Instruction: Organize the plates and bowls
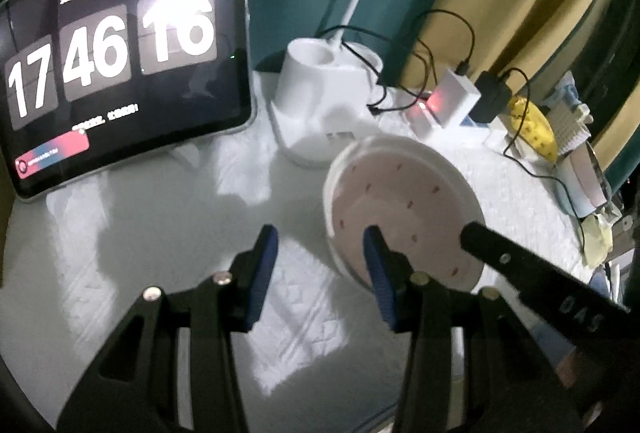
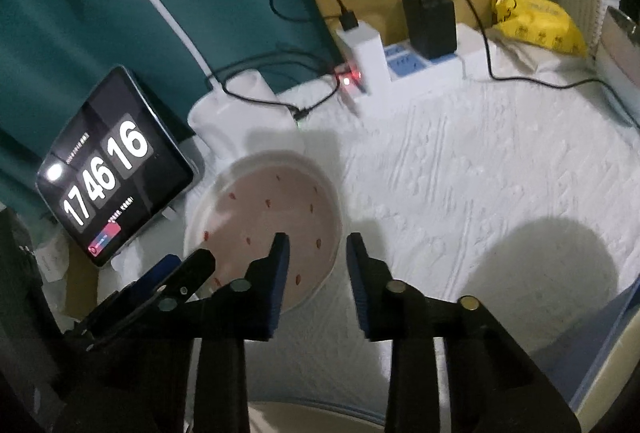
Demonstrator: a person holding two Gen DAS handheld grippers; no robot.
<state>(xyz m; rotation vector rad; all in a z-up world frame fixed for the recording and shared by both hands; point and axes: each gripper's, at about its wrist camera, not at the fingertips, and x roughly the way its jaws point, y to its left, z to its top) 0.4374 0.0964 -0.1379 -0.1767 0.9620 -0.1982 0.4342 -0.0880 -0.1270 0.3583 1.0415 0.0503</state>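
Pink plate (image 1: 400,217) with red marks lies on the white-covered bench (image 1: 160,233), just beside the lamp base (image 1: 320,93). Your left gripper (image 1: 320,257) and right gripper (image 2: 316,253) both have fingers open, holding nothing.

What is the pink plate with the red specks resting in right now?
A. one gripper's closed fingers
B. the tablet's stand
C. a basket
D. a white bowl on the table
D: the pink plate lies inside a white bowl on the white cloth; both grippers are open, gripping nothing.
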